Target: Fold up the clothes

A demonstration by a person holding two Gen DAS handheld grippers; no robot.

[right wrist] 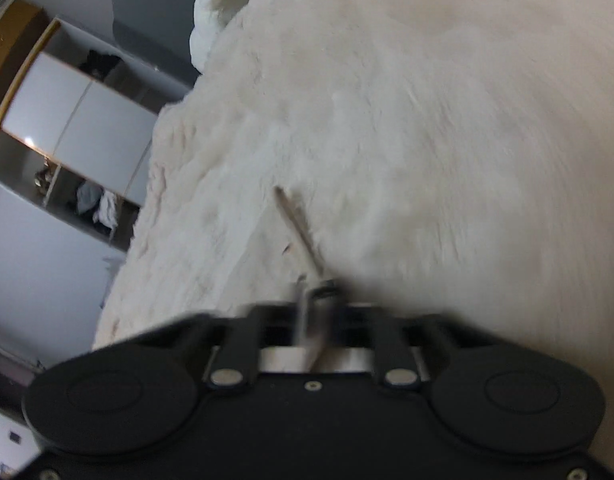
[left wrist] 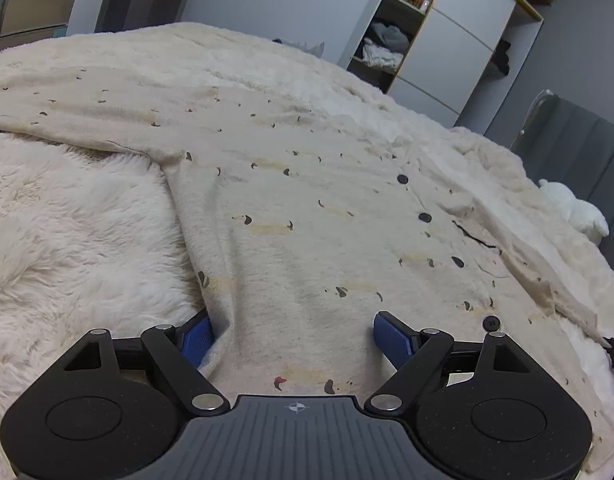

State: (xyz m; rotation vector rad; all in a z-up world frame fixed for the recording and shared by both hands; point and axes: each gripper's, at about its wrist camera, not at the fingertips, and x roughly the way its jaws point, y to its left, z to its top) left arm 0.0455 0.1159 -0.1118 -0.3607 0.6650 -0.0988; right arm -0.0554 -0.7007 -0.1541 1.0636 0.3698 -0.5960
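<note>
A cream buttoned garment (left wrist: 307, 208) with small dog prints and dark buttons lies spread flat on a fluffy white blanket (left wrist: 75, 220). One sleeve runs off to the left. My left gripper (left wrist: 293, 336) stands open low over the garment's near hem. The cloth lies between its blue pads (left wrist: 195, 340) without being pinched. The right wrist view is blurred. There my right gripper (right wrist: 315, 292) is shut, and a thin raised edge of the cream garment (right wrist: 295, 224) runs straight into its closed fingertips.
The blanket (right wrist: 427, 120) covers a bed. A grey headboard (left wrist: 579, 152) and a white plush pillow (left wrist: 575, 208) are at its right end. Beyond the bed stands an open wardrobe (left wrist: 387, 48) with clothes on its shelves.
</note>
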